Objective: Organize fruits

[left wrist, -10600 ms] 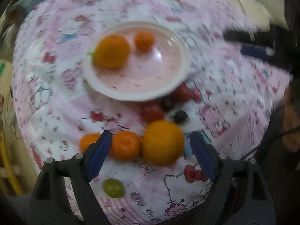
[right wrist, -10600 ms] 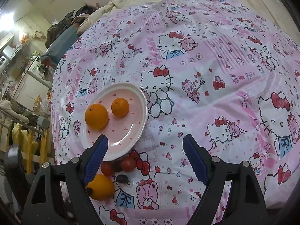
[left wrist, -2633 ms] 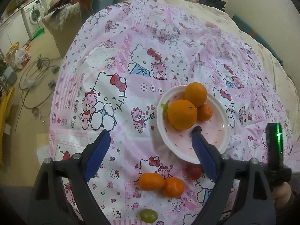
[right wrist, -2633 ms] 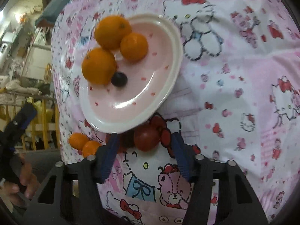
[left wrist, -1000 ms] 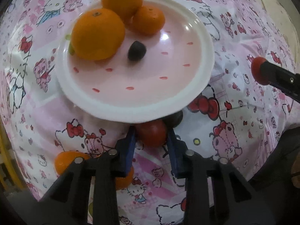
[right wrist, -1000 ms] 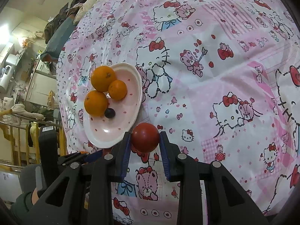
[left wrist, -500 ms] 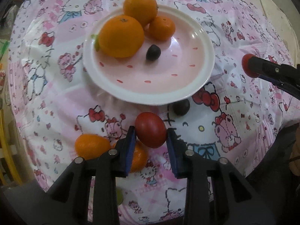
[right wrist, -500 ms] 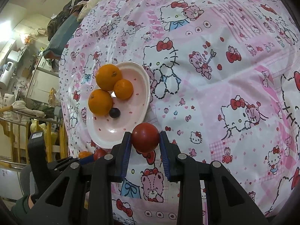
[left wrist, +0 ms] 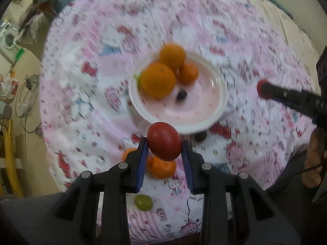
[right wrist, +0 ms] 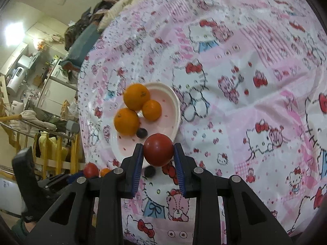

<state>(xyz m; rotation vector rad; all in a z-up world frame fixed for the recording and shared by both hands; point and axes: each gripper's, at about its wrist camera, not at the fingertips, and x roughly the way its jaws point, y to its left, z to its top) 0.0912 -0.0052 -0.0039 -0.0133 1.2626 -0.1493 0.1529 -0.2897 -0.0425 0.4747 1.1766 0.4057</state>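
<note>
Left wrist, tool (left wrist: 164, 150) clamping red tomato (left wrist: 164, 141)

Each gripper holds a tomato between its jaws above the bed (right wrist: 255, 65). Ahead of the left gripper (left wrist: 164, 153) and its tomato (left wrist: 164, 141) sits the plate (left wrist: 221, 98) — three oranges (left wrist: 158, 80) and a grape (left wrist: 181, 95) in it. Below those jaws lie two small oranges (left wrist: 163, 167); another grape (left wrist: 143, 203) lies nearer still. The right gripper (right wrist: 157, 156) holds its tomato (right wrist: 158, 150) at the plate's near rim — a further grape (right wrist: 149, 171) lies beneath.
</note>
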